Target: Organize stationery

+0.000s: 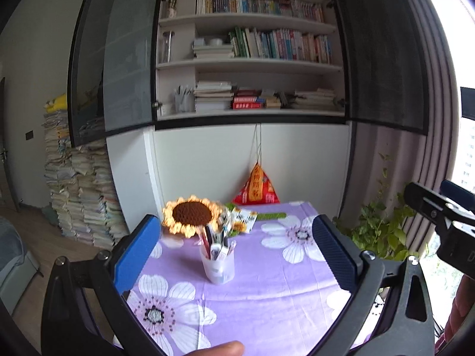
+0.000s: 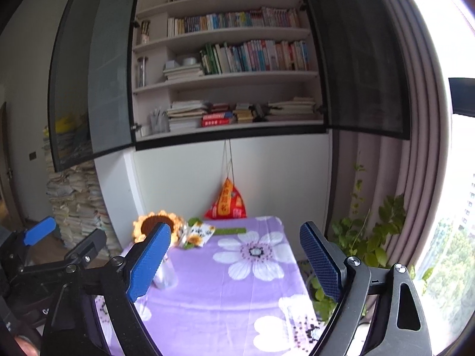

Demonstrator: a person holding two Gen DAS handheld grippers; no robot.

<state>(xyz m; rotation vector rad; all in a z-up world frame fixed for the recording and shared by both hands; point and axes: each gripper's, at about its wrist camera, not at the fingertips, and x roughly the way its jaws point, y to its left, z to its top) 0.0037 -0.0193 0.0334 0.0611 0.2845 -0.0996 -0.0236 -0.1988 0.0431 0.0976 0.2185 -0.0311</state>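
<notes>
We held the left gripper (image 1: pixel 237 255) and the right gripper (image 2: pixel 236 262) with jaws wide apart, gripping nothing; the white cup (image 1: pixel 218 267) of pens (image 1: pixel 214 241) stood upright on the purple flowered surface (image 1: pixel 267 290), beside a sunflower (image 1: pixel 191 215).

The near and right worktop (image 1: pixel 267 290) lies bare. A cup (image 1: pixel 218 267) of pens stands left of centre; a sunflower (image 1: pixel 191 215), card (image 1: pixel 245 219) and red bag (image 1: pixel 256 190) crowd the far edge by the wall
</notes>
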